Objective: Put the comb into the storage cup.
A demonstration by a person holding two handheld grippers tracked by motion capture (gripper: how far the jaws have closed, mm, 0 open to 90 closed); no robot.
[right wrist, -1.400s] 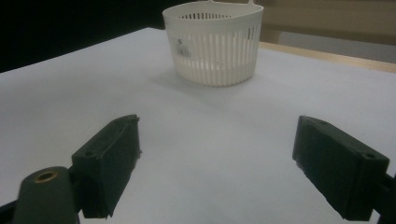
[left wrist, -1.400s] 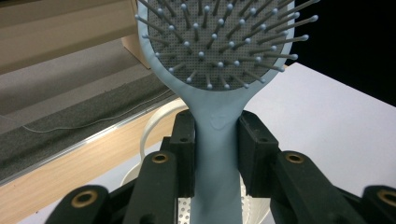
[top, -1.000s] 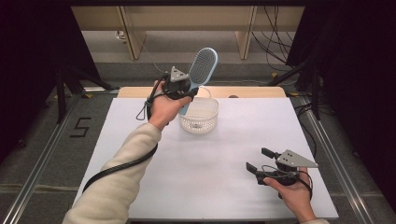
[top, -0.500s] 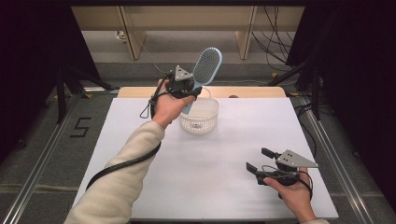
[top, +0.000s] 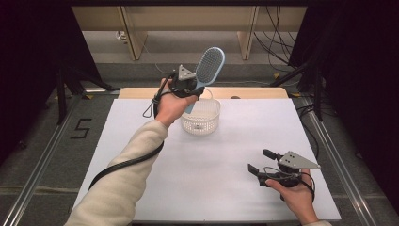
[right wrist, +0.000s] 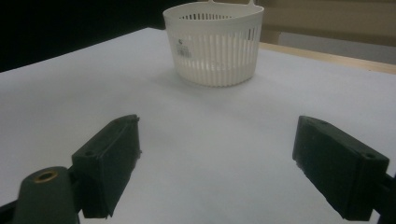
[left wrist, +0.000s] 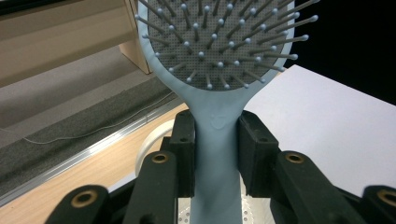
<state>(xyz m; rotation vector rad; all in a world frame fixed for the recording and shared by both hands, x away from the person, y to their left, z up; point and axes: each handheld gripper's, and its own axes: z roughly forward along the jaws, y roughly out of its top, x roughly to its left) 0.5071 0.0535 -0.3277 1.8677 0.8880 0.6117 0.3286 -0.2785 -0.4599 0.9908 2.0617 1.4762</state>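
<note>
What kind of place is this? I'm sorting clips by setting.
Probably a lab recording bench: a white-topped table ringed by metal rails and loose cables, dark surroundings, and a hand-held left gripper clamping a hairbrush.

A: What sits between the jaws of the left gripper (left wrist: 217, 154)?

B: The pale blue hairbrush (left wrist: 219, 70), clamped at its neck, handle running down between the black pads, bristled head up top.

A: And underneath?

B: A white basket (left wrist: 149, 149), its rim peeking out behind the left jaw. The white counter (left wrist: 327, 130) spreads to the right, a wooden edge and grey floor to the left.
</note>
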